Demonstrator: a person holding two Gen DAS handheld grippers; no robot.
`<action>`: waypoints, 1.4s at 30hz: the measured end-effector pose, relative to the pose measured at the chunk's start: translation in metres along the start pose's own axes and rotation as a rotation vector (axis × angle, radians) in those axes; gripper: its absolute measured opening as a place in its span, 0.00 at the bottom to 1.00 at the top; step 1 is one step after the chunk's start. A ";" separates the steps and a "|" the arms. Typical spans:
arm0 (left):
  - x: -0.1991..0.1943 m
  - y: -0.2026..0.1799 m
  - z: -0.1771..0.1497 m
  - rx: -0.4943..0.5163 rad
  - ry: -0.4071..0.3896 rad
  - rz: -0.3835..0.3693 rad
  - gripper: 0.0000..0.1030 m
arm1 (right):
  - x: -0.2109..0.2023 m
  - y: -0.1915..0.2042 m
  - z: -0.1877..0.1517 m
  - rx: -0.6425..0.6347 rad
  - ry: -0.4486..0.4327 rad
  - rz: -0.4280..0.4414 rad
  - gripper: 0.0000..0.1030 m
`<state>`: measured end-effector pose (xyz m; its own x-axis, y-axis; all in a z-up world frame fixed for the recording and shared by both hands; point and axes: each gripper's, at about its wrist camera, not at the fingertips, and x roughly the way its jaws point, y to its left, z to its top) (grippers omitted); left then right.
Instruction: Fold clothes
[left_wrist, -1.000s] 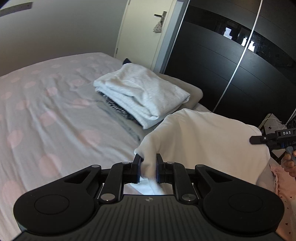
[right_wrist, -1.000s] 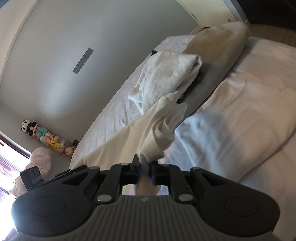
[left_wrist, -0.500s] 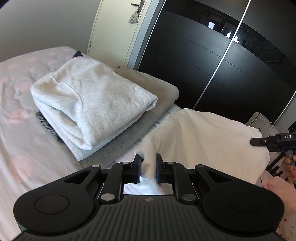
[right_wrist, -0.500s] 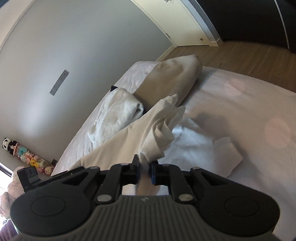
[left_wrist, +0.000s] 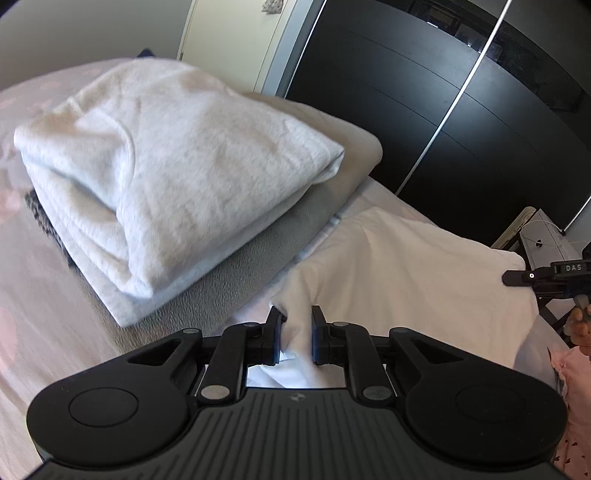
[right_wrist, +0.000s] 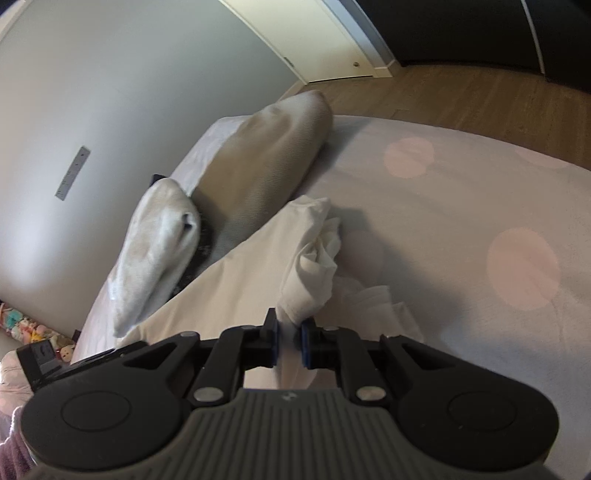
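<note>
left gripper (left_wrist: 295, 325) jaws clamped on white garment (left_wrist: 406, 273) | right gripper (right_wrist: 289, 332) likewise, marked "DAS"

Two grippers (left_wrist: 295, 325) (right_wrist: 289, 328), four garments (left_wrist: 406, 280) (left_wrist: 177, 173) (left_wrist: 295, 221) (left_wrist: 44, 218).

A bed (right_wrist: 461, 206) in a pink-dotted sheet bears a beige folded blanket (left_wrist: 332, 192) and a white garment (left_wrist: 406, 266).

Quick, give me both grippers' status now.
Left gripper: closed on the white cloth garment.
Right gripper: closed on a bunched corner of the same garment.
</note>
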<state>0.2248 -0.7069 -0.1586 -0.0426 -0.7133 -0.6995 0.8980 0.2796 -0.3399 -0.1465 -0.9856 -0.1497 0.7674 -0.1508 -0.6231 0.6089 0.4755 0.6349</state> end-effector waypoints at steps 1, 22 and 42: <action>0.003 0.001 -0.002 -0.002 0.006 -0.005 0.12 | 0.003 -0.004 0.001 0.009 -0.002 -0.009 0.13; 0.005 0.024 -0.020 0.014 0.056 0.089 0.19 | 0.018 -0.047 -0.039 0.072 0.022 -0.108 0.14; -0.018 -0.080 -0.066 0.189 0.009 0.040 0.15 | -0.011 0.059 -0.104 -0.379 -0.123 -0.148 0.16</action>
<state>0.1244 -0.6741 -0.1604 -0.0088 -0.6981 -0.7159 0.9652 0.1813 -0.1886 -0.1401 -0.8656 -0.1526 0.7093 -0.3331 -0.6212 0.6153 0.7226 0.3151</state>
